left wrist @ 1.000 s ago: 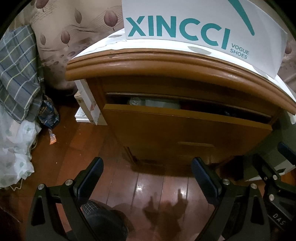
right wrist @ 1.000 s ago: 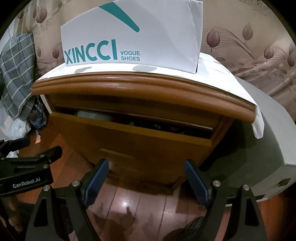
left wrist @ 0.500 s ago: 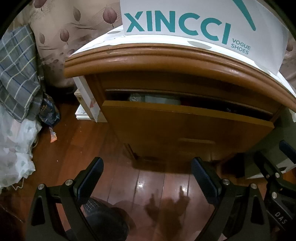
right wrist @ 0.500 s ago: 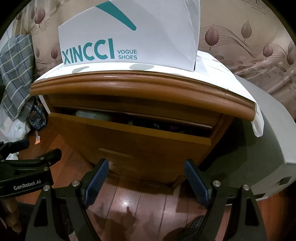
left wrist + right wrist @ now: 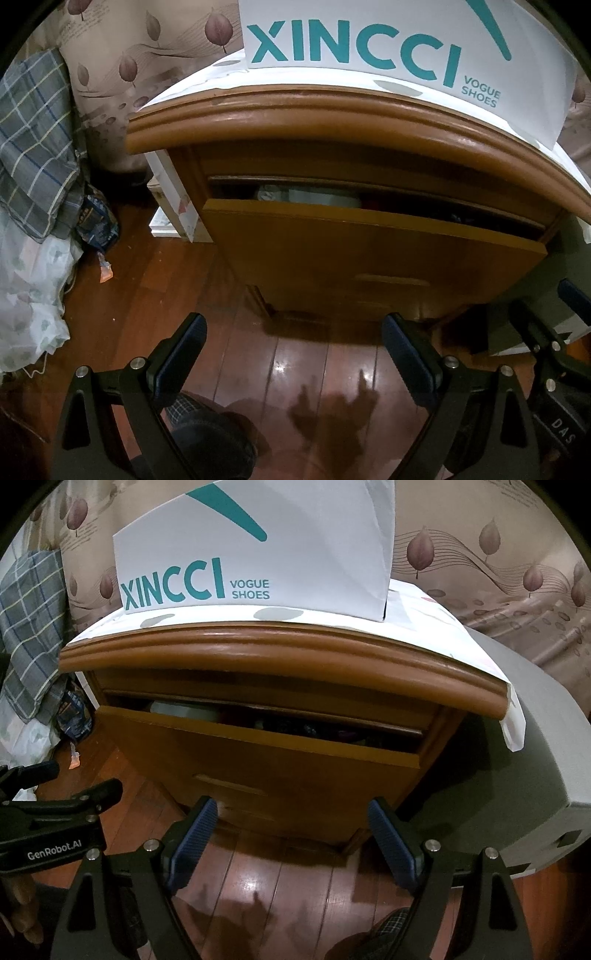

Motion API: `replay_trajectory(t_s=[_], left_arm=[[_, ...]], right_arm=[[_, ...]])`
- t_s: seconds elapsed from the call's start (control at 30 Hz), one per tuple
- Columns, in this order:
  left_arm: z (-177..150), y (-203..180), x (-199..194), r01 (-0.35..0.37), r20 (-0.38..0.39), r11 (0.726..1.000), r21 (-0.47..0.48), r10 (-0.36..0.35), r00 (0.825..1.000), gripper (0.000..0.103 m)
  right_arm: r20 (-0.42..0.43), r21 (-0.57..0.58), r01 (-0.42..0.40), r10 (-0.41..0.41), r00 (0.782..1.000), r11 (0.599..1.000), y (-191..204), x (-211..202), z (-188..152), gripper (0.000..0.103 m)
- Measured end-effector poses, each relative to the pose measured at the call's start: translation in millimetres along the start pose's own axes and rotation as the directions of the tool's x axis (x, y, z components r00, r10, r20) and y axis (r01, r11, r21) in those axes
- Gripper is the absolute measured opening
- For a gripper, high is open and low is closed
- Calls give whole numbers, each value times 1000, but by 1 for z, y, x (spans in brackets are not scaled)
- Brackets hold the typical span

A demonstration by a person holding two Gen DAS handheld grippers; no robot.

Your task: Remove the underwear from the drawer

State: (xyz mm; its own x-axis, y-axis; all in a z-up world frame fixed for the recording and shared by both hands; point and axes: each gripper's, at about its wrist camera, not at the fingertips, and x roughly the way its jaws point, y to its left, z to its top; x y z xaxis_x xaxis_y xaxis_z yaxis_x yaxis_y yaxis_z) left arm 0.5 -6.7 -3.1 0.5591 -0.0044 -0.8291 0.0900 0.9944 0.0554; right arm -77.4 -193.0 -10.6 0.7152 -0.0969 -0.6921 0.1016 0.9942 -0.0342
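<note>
floor: glossy dark wood planks (image 5: 295, 369) | wall: beige leaf-print wallpaper (image 5: 498, 565) | furniture: brown wooden nightstand (image 5: 280, 653) | light: dim, glare on floorboards

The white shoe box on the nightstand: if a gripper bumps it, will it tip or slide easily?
The shoe box stands tall on its narrow side, so it probably tips easily. It looks like thin cardboard, likely light. It rests on a smooth white sheet, so it may also slide.

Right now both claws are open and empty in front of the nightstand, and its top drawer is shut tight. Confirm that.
Not quite. The drawer is pulled out a little, not shut: the right wrist view shows a gap with clothes inside. The rest holds: the left claw and right claw are open and empty in front of the nightstand.
</note>
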Motion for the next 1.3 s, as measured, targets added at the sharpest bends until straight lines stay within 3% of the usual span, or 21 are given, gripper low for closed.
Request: replay_trajectory(t_s=[0.5,1.03,1.17,1.3], left_arm=[[0,-2,2,18,-5,1000,-10,-18,1000,95],[2,3,1,60,0,995,-82,-60,998,95],[5,7,4,88,-15,987,-133,-91,996,95],[7,15,10,142,11,961,-237,-144,990,97]], right_arm=[[5,18,-1,1,1000,1000,-5,-2,1,86],[21,100,-4,2,1000,995,-32,-11,3,86],[24,138,-9,5,1000,990,-42,-14,6,86],[32,180,-12,6,999,984,-54,-17,8,86]])
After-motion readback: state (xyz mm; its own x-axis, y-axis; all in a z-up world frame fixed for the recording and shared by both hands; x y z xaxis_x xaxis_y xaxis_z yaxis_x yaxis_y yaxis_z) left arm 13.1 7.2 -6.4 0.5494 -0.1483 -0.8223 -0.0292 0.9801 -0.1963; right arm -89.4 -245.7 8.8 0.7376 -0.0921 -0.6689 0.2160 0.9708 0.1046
